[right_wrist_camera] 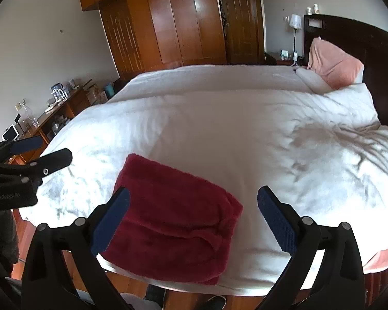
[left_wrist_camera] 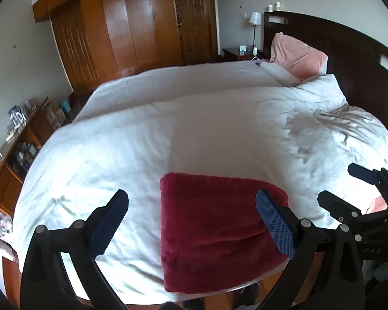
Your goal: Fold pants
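Observation:
The dark red fleece pants (left_wrist_camera: pixel 214 232) lie folded into a thick rectangle on the white bed (left_wrist_camera: pixel 194 129), at its near edge. They also show in the right wrist view (right_wrist_camera: pixel 176 222). My left gripper (left_wrist_camera: pixel 191 222) is open and empty, held above the pants' left part. My right gripper (right_wrist_camera: pixel 194 222) is open and empty above the pants' right edge. The right gripper shows at the right of the left wrist view (left_wrist_camera: pixel 349 188). The left gripper shows at the left of the right wrist view (right_wrist_camera: pixel 36 152).
A pink pillow (left_wrist_camera: pixel 297 54) leans on the dark headboard (left_wrist_camera: pixel 349 59) at the far right. A wooden wardrobe (left_wrist_camera: pixel 116 25) and door stand behind the bed. A cluttered desk (right_wrist_camera: pixel 51 113) runs along the left wall. A lamp (right_wrist_camera: pixel 295 23) stands on the nightstand.

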### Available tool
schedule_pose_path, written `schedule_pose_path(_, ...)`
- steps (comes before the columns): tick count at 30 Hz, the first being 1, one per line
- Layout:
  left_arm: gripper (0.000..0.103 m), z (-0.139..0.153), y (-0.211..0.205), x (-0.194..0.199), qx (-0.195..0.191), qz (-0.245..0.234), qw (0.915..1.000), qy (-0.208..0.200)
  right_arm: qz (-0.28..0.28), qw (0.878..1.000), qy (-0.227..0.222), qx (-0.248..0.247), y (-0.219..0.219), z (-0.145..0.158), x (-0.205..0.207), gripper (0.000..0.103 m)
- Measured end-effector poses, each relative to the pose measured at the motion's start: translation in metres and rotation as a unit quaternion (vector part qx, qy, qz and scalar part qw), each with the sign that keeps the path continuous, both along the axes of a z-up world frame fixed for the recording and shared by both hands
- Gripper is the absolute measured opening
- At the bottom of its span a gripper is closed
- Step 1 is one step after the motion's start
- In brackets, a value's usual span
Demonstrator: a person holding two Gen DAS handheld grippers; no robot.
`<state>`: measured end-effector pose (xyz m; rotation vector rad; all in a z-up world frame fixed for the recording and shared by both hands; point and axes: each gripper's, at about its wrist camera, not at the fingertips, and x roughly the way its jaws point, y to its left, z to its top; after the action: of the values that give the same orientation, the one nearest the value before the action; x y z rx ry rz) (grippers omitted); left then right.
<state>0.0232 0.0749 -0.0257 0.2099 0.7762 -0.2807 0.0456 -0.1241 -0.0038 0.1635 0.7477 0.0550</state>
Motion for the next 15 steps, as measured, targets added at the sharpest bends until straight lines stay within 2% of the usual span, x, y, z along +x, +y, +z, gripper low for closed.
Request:
schedule_pose_path(6, 0.098, -0.016, 0.004, 0.006, 0.009, 0.023, 0.9994, 0.026, 0.000, 0.999, 0.043, 0.014, -0.006, -0.020, 0.005, 0.100)
schedule_pose_path(10, 0.098, -0.034, 0.003, 0.012, 0.021, 0.037, 0.9981, 0.045, 0.014, 0.996, 0.084, 0.020, -0.013, -0.050, 0.017, 0.100)
schedule_pose_path(15, 0.098, -0.074, 0.013, 0.029, -0.001, 0.070, 0.9911, 0.113, 0.022, 0.991, 0.126, 0.037, -0.027, -0.087, 0.029, 0.100)
